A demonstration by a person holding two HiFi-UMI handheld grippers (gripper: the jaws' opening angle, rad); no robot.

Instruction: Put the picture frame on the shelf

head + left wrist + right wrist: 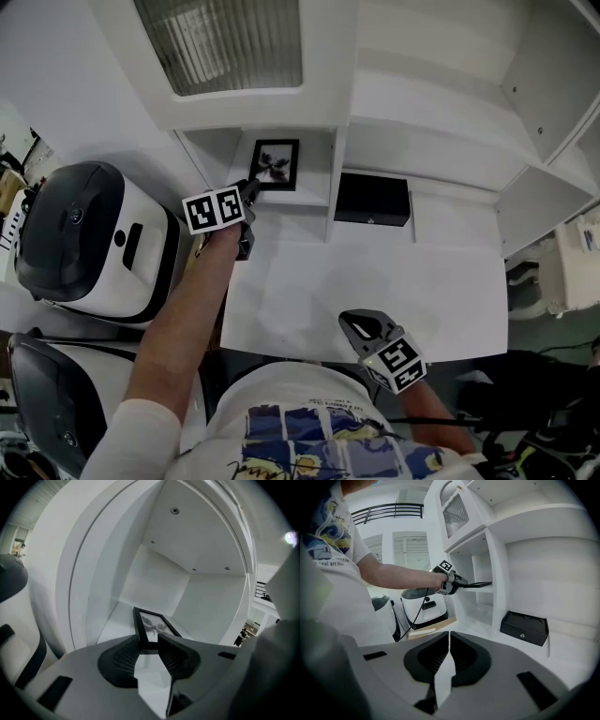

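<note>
The black picture frame (275, 164) with a dark flower print lies flat on the shelf (309, 199) inside the white cubby. In the left gripper view the picture frame (154, 625) stretches away from the jaws, and its near end sits in the gap. My left gripper (251, 199) (149, 643) is at the cubby's mouth, open, its pads not pressing the frame. My right gripper (361, 326) (449, 637) hovers low over the desk's near edge, shut and empty. From there my left gripper (457, 582) shows at the frame's (480, 584) end.
A black box (372, 199) (524, 627) stands at the back of the white desk (375, 272), right of the cubby's divider. Two white and black appliances (84, 239) sit left of the desk. More white shelves rise at the right.
</note>
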